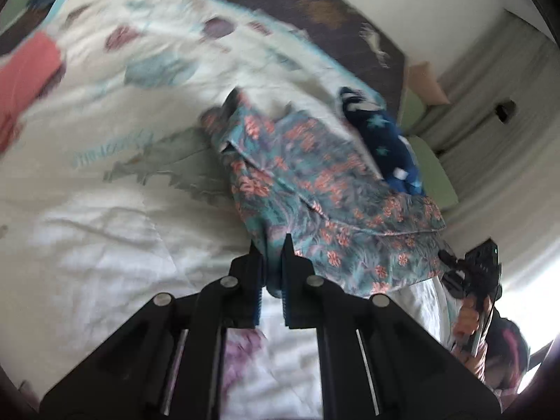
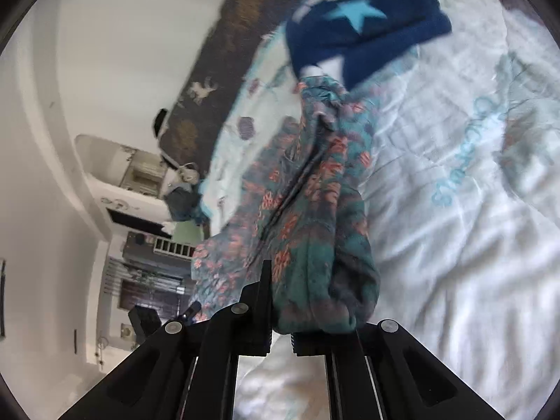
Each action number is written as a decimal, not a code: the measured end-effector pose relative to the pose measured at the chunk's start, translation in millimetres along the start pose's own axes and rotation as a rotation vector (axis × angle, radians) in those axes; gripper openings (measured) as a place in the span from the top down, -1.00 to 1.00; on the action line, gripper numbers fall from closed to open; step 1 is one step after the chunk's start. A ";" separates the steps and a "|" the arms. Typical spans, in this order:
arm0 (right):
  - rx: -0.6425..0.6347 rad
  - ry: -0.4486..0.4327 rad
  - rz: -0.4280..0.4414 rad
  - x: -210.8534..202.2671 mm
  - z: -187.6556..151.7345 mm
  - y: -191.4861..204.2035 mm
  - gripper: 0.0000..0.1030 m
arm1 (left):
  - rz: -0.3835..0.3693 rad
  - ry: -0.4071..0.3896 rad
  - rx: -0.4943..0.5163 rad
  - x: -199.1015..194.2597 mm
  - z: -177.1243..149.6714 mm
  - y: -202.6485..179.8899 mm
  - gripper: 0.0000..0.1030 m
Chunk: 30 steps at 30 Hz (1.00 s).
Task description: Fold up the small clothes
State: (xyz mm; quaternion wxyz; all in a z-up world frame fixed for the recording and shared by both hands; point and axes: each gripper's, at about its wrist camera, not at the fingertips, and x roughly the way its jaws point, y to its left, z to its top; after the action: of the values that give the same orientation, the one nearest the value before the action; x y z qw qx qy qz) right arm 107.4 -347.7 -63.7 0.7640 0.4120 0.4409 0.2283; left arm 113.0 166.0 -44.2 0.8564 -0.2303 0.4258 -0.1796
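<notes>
- Left wrist view: the left gripper (image 1: 271, 245) has its two black fingers drawn close together, pinching the near edge of the floral garment (image 1: 315, 189), a teal cloth with orange-pink flowers.
- The floral garment lies partly lifted and creased over the white bedspread (image 1: 105, 210), running from the fingertips up toward the middle of the picture.
- Just beyond it, touching its far side, sits a dark blue garment with stars (image 1: 388, 143).
- A pink-red cloth (image 1: 28, 70) lies well apart at the left edge of the bedspread; the blur hides what it is.
- At the lower right the right gripper (image 1: 472, 273) shows as a dark shape with a hand behind it.
- Right wrist view: the right gripper (image 2: 280, 301) is closed on a bunched fold of the floral garment (image 2: 315, 189), which spills over one finger and hides its tip.
- The cloth stretches away from the fingers toward the dark blue garment with stars (image 2: 360, 24), apparently touching it.
- The white bedspread (image 2: 455, 245) fills the right side; a white wall and shelves stand at the left.
</notes>
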 end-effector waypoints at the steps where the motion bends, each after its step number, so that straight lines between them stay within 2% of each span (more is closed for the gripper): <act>1: -0.011 0.000 0.001 -7.1 -4.5 5.8 0.88 | -0.002 -0.005 0.042 -15.9 -9.1 -10.5 0.81; 4: -0.046 0.006 -0.026 -45.2 -48.2 16.8 0.88 | 0.002 0.018 0.097 -43.9 -37.7 -21.3 0.80; 6: -0.059 0.018 -0.073 -60.6 -75.6 13.8 0.88 | 0.007 0.064 0.115 -52.9 -71.2 -22.4 0.79; 9: -0.012 0.068 -0.176 -75.5 -119.6 -11.5 0.84 | 0.054 0.153 0.101 -49.8 -113.8 -15.2 0.78; 11: 0.015 0.091 -0.297 -80.1 -136.2 -28.1 0.71 | 0.104 0.173 0.079 -47.8 -129.0 -7.9 0.75; 12: 0.023 0.094 -0.354 -84.4 -140.7 -34.5 0.59 | 0.119 0.172 0.060 -48.2 -132.3 -4.1 0.73; 13: 0.025 0.080 -0.369 -91.4 -142.3 -35.7 0.59 | 0.141 0.159 0.019 -52.9 -132.8 3.6 0.51; 14: 0.016 0.055 -0.395 -98.6 -139.9 -32.5 0.56 | 0.157 0.142 -0.005 -57.2 -131.7 7.6 0.38; 15: -0.017 0.016 -0.456 -104.3 -135.5 -24.7 0.49 | 0.179 0.115 -0.017 -64.2 -130.0 10.1 0.37; 17: -0.122 -0.056 -0.542 -113.7 -126.3 -4.3 0.28 | 0.269 0.041 0.030 -79.0 -120.3 6.2 0.37; 18: -0.152 -0.079 -0.555 -116.3 -123.7 3.9 0.24 | 0.289 0.014 0.056 -84.6 -118.6 3.2 0.36; 19: -0.189 -0.105 -0.558 -117.6 -119.0 12.1 0.19 | 0.285 -0.014 0.077 -88.5 -111.8 -2.0 0.27; 22: -0.259 -0.126 -0.488 -109.2 -100.4 25.9 -0.05 | 0.220 -0.050 0.104 -82.5 -94.6 -10.6 -0.30; 23: -0.267 -0.128 -0.478 -103.1 -90.9 26.5 -0.14 | 0.217 -0.055 0.109 -76.0 -87.7 -13.5 -0.34; 26: -0.235 -0.120 -0.474 -81.5 -68.3 19.4 -0.15 | 0.202 -0.020 0.099 -49.9 -73.6 -16.2 -0.34; 30: -0.186 -0.106 -0.437 -71.4 -61.9 6.7 -0.15 | 0.227 0.012 0.049 -27.2 -65.0 -10.9 -0.34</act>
State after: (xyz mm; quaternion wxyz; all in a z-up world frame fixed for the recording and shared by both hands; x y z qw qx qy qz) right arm 17.9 -368.3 -40.2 0.8520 0.2461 0.4560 0.0751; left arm 43.4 155.0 -55.1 0.8740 -0.1584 0.4499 -0.0932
